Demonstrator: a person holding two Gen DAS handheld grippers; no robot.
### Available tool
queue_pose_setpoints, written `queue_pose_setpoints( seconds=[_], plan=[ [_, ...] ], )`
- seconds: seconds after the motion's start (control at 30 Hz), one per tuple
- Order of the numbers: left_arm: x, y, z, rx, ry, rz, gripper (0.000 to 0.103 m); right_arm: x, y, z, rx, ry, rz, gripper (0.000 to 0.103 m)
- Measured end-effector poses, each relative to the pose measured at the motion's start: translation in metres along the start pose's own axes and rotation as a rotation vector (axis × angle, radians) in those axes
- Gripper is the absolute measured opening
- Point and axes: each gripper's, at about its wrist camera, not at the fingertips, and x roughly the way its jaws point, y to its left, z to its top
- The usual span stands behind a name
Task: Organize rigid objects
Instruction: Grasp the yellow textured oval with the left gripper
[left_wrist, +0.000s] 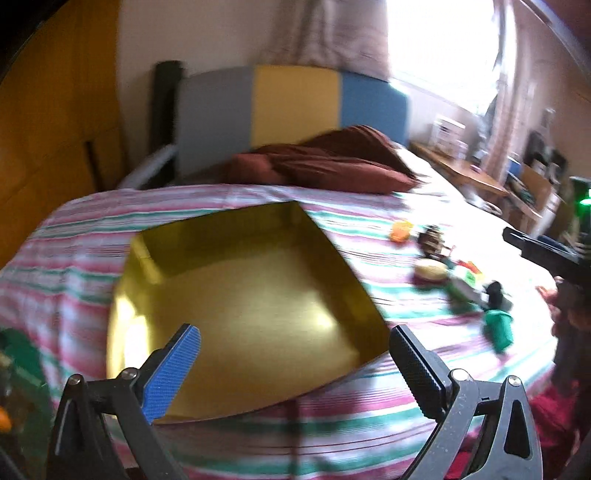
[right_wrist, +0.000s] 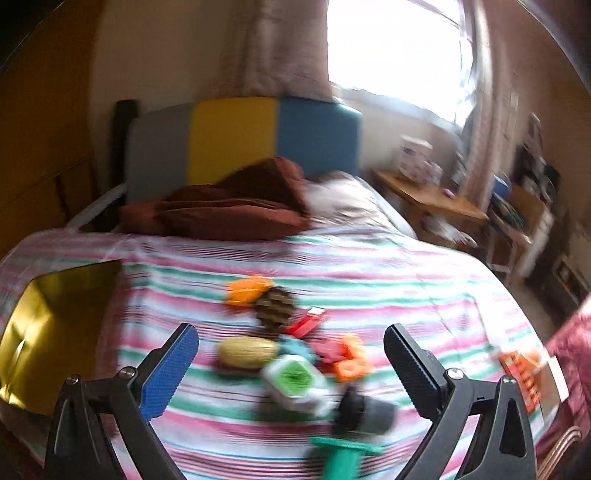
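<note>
green toy (right_wrist: 341, 458) handle points nearward; yellow corn (right_wrist: 246, 351) lies crosswise.

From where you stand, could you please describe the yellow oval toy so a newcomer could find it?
On the striped bedspread, look at the toy pile right of the gold box. The yellow oval toy lies at the pile's left edge, beside the white cube with a green face; it alone is smooth, rounded and plain yellow.

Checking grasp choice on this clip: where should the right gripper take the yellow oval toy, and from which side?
Grip the yellow oval toy across its short middle, coming from above with the open right gripper. It lies flat and lengthwise sideways, and neighbours crowd its right end.
</note>
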Motion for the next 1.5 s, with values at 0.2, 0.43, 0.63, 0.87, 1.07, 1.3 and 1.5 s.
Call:
queue_pose_setpoints(
  seconds=[0.2, 0.43, 0.63, 0.87, 1.07, 1.3, 1.5],
  plan=[
    [0.033, -0.049, 0.018, 0.060, 0.083, -0.119, 0.102, 0.025, -0.071, -0.015, 0.190, 0.050, -0.052, 0.102],
    [0.081, -0.113, 0.042, 0.287, 0.110, -0.144, 0.102, 0.034, -0.107, -0.022, 0.372, 0.088, -0.004, 0.102],
    [0.137, -0.157, 0.056, 0.480, 0.186, -0.169, 0.081, 0.038, -0.101, -0.022, 0.365, 0.106, 0.035, 0.102],
    [0.185, -0.190, 0.064, 0.596, 0.233, -0.193, 0.078, 0.041, -0.105, -0.023, 0.395, 0.117, 0.078, 0.102],
    [0.215, -0.212, 0.063, 0.703, 0.302, -0.196, 0.071, 0.042, -0.106, -0.022, 0.401, 0.122, 0.094, 0.102],
    [0.230, -0.227, 0.063, 0.793, 0.299, -0.174, 0.071, 0.042, -0.110, -0.023, 0.420, 0.125, 0.105, 0.102],
    [0.241, -0.235, 0.063, 0.828, 0.302, -0.179, 0.071, 0.042, -0.110, -0.023, 0.425, 0.120, 0.108, 0.102]
  ],
)
